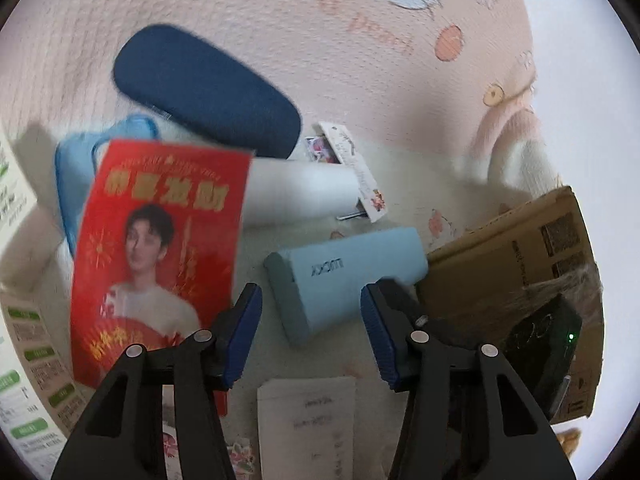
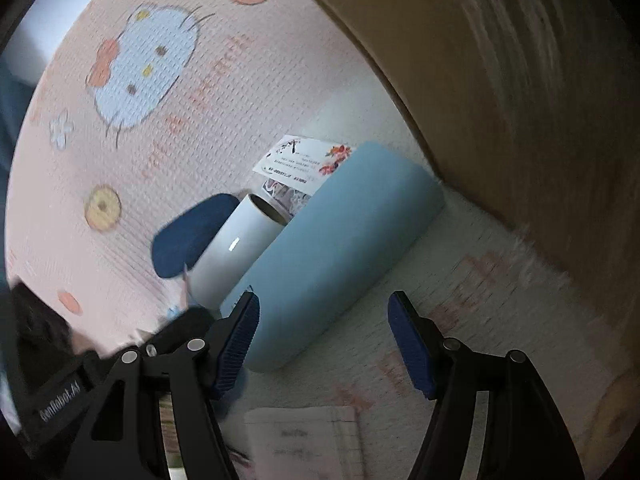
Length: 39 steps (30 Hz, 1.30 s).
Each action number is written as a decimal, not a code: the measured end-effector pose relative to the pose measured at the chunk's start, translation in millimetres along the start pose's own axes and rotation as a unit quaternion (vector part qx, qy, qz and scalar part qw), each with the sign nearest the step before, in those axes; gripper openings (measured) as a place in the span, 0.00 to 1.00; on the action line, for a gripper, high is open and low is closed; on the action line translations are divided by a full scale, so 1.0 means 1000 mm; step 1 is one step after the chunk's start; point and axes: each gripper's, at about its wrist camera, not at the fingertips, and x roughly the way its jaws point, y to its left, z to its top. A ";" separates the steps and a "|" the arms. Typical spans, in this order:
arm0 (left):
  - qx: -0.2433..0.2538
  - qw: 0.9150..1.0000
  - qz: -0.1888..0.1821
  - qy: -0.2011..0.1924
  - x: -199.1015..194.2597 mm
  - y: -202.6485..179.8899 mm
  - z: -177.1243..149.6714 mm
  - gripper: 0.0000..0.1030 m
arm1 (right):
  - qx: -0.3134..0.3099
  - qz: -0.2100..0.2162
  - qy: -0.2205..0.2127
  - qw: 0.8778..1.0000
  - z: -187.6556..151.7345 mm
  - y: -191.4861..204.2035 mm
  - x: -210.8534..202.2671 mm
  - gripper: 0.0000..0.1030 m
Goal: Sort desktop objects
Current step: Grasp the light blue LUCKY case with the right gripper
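Observation:
A light blue glasses case [image 1: 344,276] lies on the pale mat, one end toward me. My left gripper [image 1: 310,300] is open, and the case's near end sits between its fingers without either pad pressing on it. In the right wrist view the same case [image 2: 332,248] lies slantwise. My right gripper [image 2: 323,304] stands open at its near end, with the left finger beside the case and the right finger well apart. Behind the case lie a white cylinder [image 1: 300,192], a dark blue glasses case [image 1: 208,92] and a red card with a portrait [image 1: 160,248].
A cardboard box [image 1: 520,252] stands close on the right, holding a black device [image 1: 548,340] with a green light. A blue plastic piece [image 1: 76,168], small printed cards [image 1: 360,168], a paper slip [image 1: 308,420] and leaflets [image 1: 24,360] lie around. The cartoon-cat cloth [image 2: 140,68] rises behind.

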 end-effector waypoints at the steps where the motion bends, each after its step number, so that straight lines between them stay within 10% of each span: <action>1: -0.001 1.000 0.006 -0.002 0.002 0.001 -0.002 0.54 | 0.013 0.008 -0.007 1.000 0.001 -0.001 0.001 0.61; 7: 0.021 0.999 0.044 -0.019 0.006 -0.004 -0.003 0.38 | 0.066 0.024 -0.001 0.998 0.003 -0.004 0.016 0.29; 20: 0.022 0.994 0.100 -0.039 0.004 -0.008 0.014 0.35 | 0.082 0.052 0.038 0.995 0.002 0.019 0.047 0.28; 31: 0.026 0.992 0.114 -0.057 0.004 0.002 0.011 0.40 | -0.108 -0.031 0.035 0.993 0.022 0.061 0.031 0.31; 39: 0.015 0.994 0.090 -0.058 0.001 0.012 0.008 0.40 | -0.273 -0.128 0.038 0.953 0.039 0.083 0.050 0.49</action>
